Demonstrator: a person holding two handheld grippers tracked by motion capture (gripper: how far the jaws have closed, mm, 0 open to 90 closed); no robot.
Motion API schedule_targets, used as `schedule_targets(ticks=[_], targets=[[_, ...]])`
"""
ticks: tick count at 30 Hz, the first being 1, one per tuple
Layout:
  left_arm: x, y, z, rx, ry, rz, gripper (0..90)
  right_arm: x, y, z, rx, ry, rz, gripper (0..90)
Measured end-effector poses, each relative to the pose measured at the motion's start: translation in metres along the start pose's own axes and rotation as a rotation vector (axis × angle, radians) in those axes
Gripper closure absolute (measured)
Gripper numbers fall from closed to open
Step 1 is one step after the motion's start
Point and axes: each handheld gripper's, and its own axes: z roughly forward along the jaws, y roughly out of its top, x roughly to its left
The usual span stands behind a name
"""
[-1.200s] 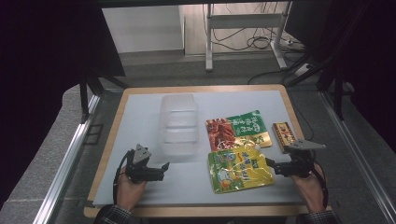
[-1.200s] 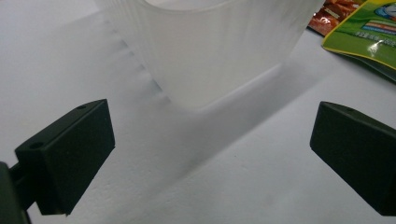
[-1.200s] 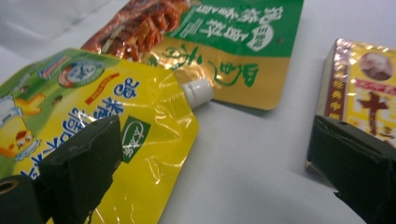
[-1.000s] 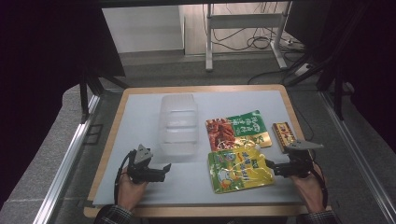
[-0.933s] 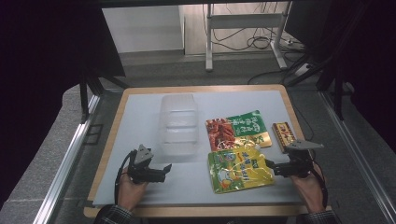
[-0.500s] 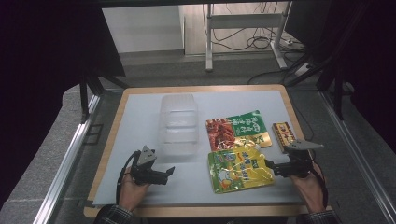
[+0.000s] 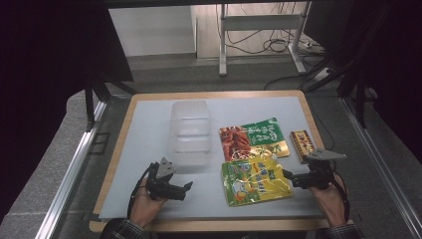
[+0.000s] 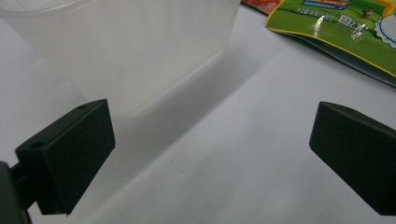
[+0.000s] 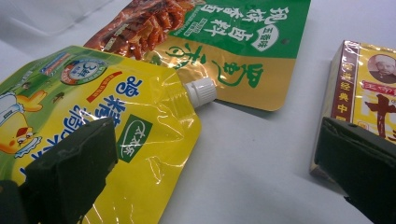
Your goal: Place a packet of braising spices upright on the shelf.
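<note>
Table [image 7: 149, 129]: tub [image 7: 190, 130], pouches [image 7: 255, 181], box [image 7: 301, 144].

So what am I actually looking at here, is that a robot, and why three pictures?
No robot: a person sits at a white table, holding a hand-held two-jaw tool in each hand, the left gripper and right gripper. The high view looks down from above. The other two pictures come from small cameras on each tool, looking along its black jaws. On the table lie a clear plastic container, a yellow spouted pouch, a green and red packet and a small box. Both tools are open and hold nothing.
</note>
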Motion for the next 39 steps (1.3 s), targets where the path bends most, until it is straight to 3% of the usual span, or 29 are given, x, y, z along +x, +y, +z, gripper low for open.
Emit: schedule_targets(ticks=[4, 12, 15, 23, 39], targets=[[-0.001, 0.002, -0.005, -0.031, -0.039, -0.004, 0.4, 0.0, 0.0, 0.0, -0.006, -0.001, -0.002, 0.0], [-0.01, 0.005, -0.004, -0.01, -0.039, 0.045, 6.7, 0.001, 0.001, -0.002, -0.014, -0.012, -0.01, 0.0], [-0.013, 0.006, -0.004, -0.01, -0.045, 0.064, 11.2, 0.001, 0.001, -0.002, -0.015, -0.009, -0.011, 0.0], [-0.019, 0.01, -0.004, -0.019, -0.092, 0.067, 24.1, 0.002, 0.002, -0.001, -0.013, -0.007, -0.016, 0.0], [-0.037, 0.017, 0.005, -0.019, -0.156, 0.118, 40.8, 0.004, 0.002, 0.0, -0.005, 0.011, -0.027, 0.0]])
